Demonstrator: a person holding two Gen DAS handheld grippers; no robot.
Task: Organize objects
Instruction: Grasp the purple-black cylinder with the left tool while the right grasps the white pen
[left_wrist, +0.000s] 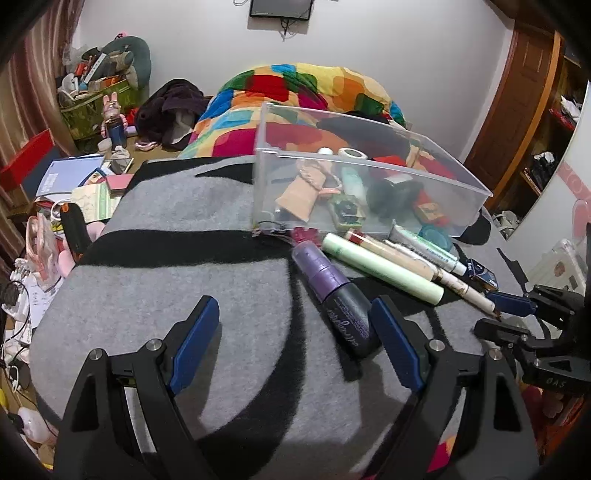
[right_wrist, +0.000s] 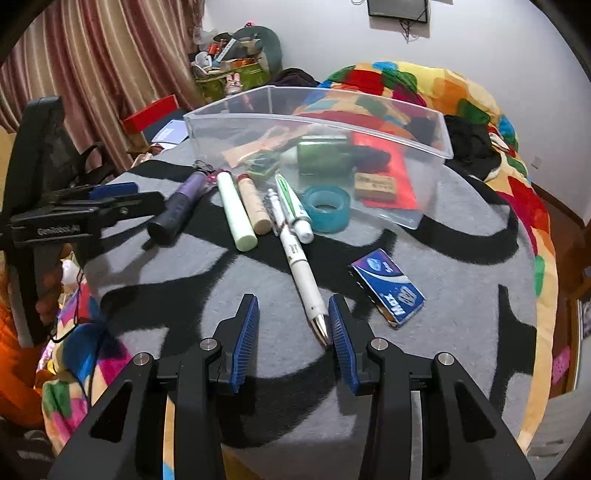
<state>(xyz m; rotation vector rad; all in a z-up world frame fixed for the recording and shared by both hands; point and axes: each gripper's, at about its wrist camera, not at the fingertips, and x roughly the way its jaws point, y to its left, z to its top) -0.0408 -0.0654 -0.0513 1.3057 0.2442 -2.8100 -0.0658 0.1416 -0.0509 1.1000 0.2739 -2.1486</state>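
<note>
1. Two grippers are hovering over a grey-and-black blanket (right_wrist: 443, 258) covering the bed.
2. Left gripper (left_wrist: 295, 332) is spreading its fingers wide, nothing gripped; the purple spray bottle (left_wrist: 334, 295) is lying between them, just beside the right-side finger (left_wrist: 397, 343), contact unclear.
3. Right gripper (right_wrist: 293, 332) is showing a narrower gap, fingers not pressing anything; the metal tip of the white pen (right_wrist: 299, 266) is sitting just beside the right-side finger (right_wrist: 343, 347), touching cannot be told.
4. Clear plastic bin (right_wrist: 424, 147) is standing at the far side of the blanket, holding a green bottle (right_wrist: 323, 153), a brown eraser-like block (right_wrist: 375, 186), a red sheet and other small items.
5. Lying in a row in front of the bin: pale green tube (right_wrist: 236, 210), beige tube (right_wrist: 253, 205), green-and-white tube (right_wrist: 295, 210), teal tape roll (right_wrist: 327, 208) touching the bin wall.
6. Blue packet (right_wrist: 388, 291) is lying alone to the right of the pen, well apart from the row.
7. Colourful quilt (left_wrist: 306, 85) is lying piled behind the bin.
</note>
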